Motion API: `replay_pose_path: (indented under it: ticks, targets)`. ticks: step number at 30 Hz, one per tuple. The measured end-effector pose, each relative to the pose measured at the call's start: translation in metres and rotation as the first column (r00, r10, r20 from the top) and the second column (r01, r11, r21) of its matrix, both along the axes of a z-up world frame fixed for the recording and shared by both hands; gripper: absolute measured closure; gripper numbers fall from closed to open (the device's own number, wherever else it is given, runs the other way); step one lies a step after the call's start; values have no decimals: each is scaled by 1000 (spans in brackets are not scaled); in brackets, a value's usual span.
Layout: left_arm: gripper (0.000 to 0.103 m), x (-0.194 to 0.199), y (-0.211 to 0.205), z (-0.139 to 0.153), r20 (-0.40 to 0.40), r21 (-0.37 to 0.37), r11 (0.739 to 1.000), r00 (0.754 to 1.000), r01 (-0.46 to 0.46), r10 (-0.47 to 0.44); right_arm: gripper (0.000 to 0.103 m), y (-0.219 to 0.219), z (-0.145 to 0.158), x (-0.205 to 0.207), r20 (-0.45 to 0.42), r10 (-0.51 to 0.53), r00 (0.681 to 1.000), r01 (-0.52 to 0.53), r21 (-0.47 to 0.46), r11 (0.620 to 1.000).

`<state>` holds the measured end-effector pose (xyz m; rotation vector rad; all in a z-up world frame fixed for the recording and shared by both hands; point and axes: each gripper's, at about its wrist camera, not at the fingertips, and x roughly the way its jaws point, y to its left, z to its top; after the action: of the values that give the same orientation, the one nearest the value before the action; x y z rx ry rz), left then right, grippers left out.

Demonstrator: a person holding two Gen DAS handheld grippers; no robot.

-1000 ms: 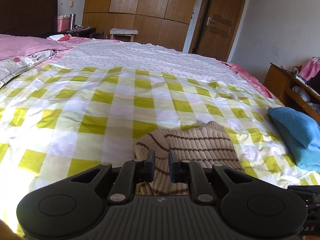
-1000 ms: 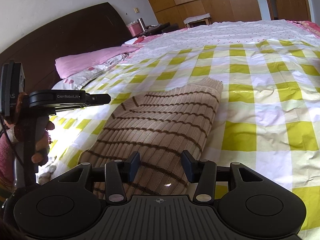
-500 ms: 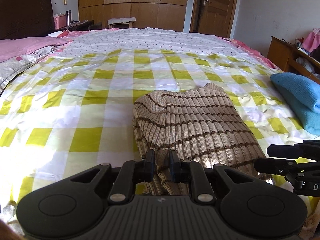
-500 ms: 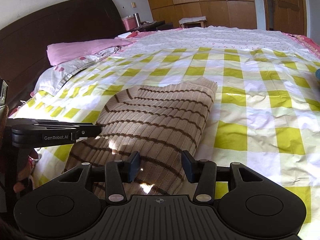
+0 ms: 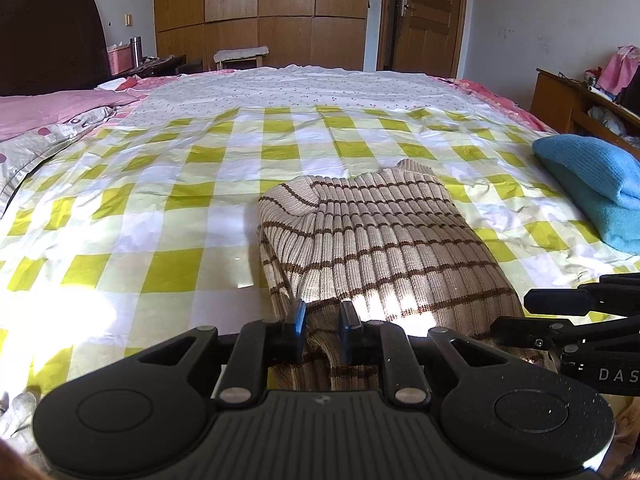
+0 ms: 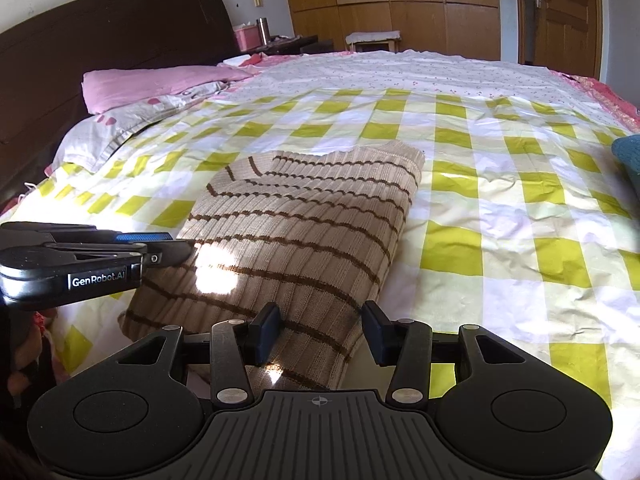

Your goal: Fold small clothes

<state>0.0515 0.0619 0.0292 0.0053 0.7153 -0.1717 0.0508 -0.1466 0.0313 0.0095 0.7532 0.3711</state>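
Note:
A beige knit garment with brown stripes (image 5: 380, 240) lies folded on the yellow-checked bedsheet (image 5: 160, 208); it also shows in the right wrist view (image 6: 304, 232). My left gripper (image 5: 322, 330) is shut on the garment's near left edge. It appears from the side in the right wrist view (image 6: 160, 250). My right gripper (image 6: 320, 330) is open, its fingers astride the garment's near right corner without pinching it. The right gripper's side shows at the right edge of the left wrist view (image 5: 580, 312).
A folded blue knit item (image 5: 592, 184) lies on the bed to the right. Pink and grey pillows (image 6: 152, 92) and a dark headboard (image 6: 100, 40) are at the left. A wooden wardrobe (image 5: 260, 12), a door and a side desk (image 5: 568, 100) stand beyond the bed.
Both grippers have lowered towards the bed with the garment, which now lies flatter. The left stays shut on the edge; the right stays open.

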Motion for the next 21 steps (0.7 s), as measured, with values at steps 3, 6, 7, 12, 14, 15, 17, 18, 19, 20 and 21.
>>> replay_pose_path:
  ticks: [3,6,7,12,14,15,17,18,19,20,21]
  targets:
    - [79,-5,0,1,4,0,1000,1000,-2,2,58,-1,2,-3,4,-9,1000,9,9,1000]
    - [78,-10,-1,2,9,5,1000,1000,-1,1,58,-2,5,-6,6,-15,1000,15,17,1000]
    - [78,-12,-2,3,10,6,1000,1000,-1,1,58,-2,6,-7,6,-15,1000,15,18,1000]
    - [71,-22,-3,4,6,-3,1000,1000,-3,3,57,0,7,-13,4,-12,1000,12,20,1000]
    - [69,-27,-5,4,3,-6,1000,1000,-6,6,57,1,7,-16,2,-11,1000,11,24,1000]
    - [68,-29,-5,3,1,-8,1000,1000,-6,6,57,2,8,-18,2,-11,1000,11,25,1000]
    - [66,-33,-7,3,-4,-9,1000,1000,-6,6,57,3,8,-21,1,-8,1000,8,26,1000]
    - [66,-35,-7,3,-5,-9,1000,1000,-6,6,57,3,8,-23,0,-6,1000,6,27,1000]
    - [66,-38,-8,2,-4,-9,1000,1000,-5,5,57,4,8,-25,0,-5,1000,5,27,1000]
    - [65,-39,-8,2,-4,-9,1000,1000,-5,5,57,4,8,-26,-1,-4,1000,4,28,1000]
    - [65,-41,-9,2,-6,-10,1000,1000,-5,5,57,4,7,-27,-3,-3,1000,3,29,1000]
